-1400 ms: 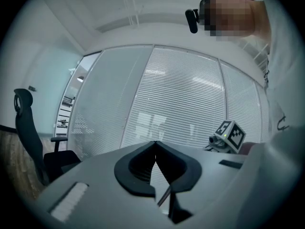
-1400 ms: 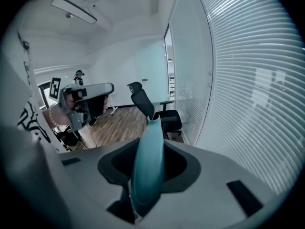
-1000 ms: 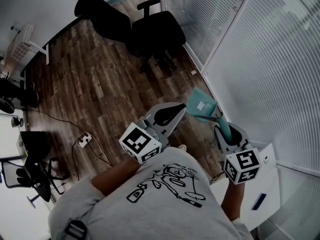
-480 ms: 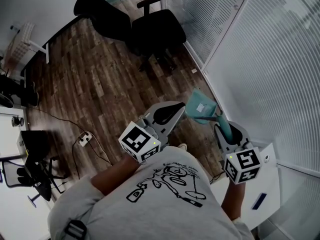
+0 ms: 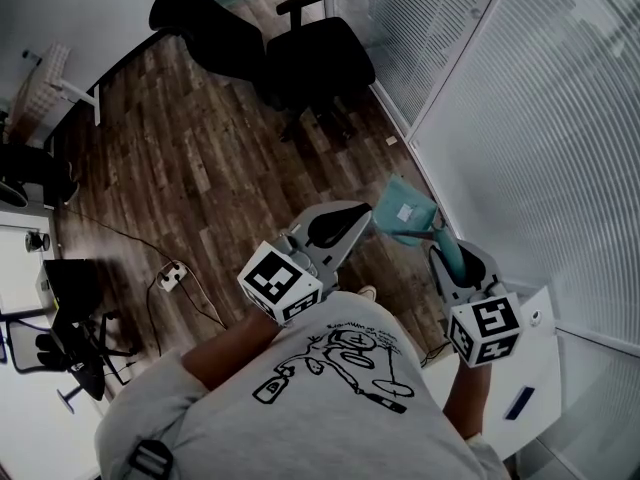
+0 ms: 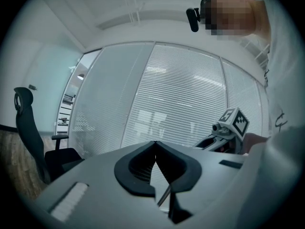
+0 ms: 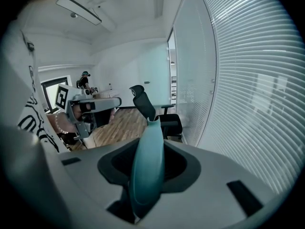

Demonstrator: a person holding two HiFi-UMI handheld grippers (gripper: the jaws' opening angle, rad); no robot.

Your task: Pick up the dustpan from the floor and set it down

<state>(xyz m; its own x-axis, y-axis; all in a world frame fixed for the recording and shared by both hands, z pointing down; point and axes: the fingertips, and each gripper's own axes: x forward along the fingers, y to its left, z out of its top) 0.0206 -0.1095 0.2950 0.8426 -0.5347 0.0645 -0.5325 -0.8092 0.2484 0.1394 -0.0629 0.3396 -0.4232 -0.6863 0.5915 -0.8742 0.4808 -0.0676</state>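
Teal dustpan [image 5: 405, 211] held by its handle in the right gripper [image 5: 445, 253], near the blinds [image 5: 520, 138] on the right. The left gripper [image 5: 362, 213] sits just left of the pan. Two black chairs [image 5: 310, 63] stand far off on the wood floor [image 5: 180, 158].

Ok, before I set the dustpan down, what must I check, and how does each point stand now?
1. Grip: right gripper shut on the dustpan handle: ok.
2. Lift: dustpan clear of the floor: ok.
3. Other hand: left gripper shut, empty: ok.
4. Floor spot under the dustpan free: cannot tell, hidden.
5. Gap to the glass wall: cannot tell.
6. Clutter: power strip lies away from the dustpan: ok.
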